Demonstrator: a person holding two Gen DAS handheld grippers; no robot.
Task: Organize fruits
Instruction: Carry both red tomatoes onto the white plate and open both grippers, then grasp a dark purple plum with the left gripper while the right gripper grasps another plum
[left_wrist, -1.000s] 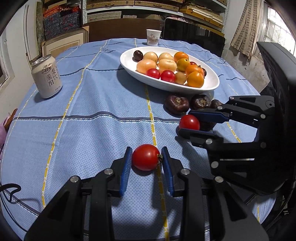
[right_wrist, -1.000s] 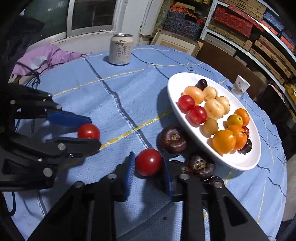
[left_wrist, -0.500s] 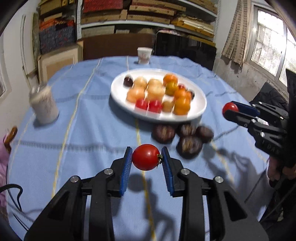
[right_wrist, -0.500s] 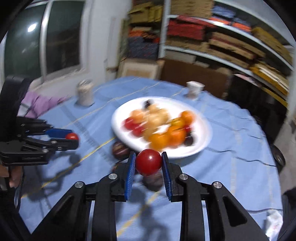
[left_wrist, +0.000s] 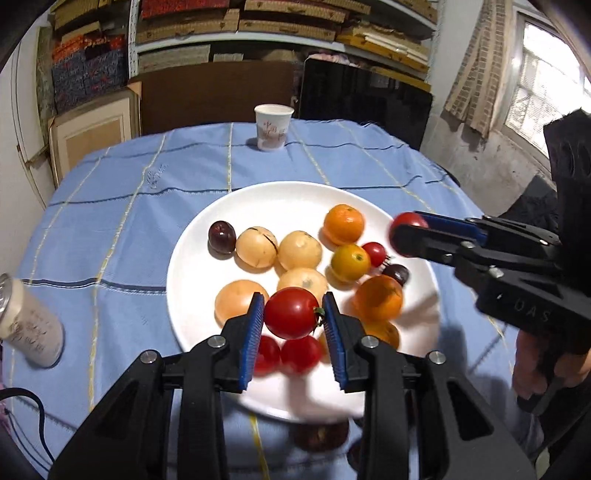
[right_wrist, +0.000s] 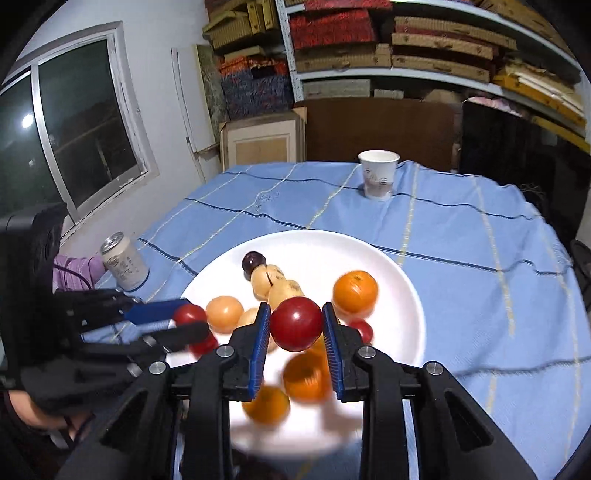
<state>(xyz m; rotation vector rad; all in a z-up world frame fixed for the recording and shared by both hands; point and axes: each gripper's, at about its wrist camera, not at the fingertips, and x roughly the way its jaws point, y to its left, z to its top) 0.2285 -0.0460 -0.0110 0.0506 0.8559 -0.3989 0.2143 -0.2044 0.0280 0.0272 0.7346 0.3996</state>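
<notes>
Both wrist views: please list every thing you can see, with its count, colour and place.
Plate: one, white, middle of table.
Tablecloth: one, blue, yellow and dark stripes, covers table.
Held tomatoes: two, red, one in left tool, one in right tool, both above plate.
Fruits on plate: many; orange, pale yellow, red, dark purple; some blurred.
Paper cup: one, white, far table edge.
Drink can: one, cream, left of plate.
Dark fruit: at least one, on cloth, near plate edge.
Tools: two, black, blue pads.
</notes>
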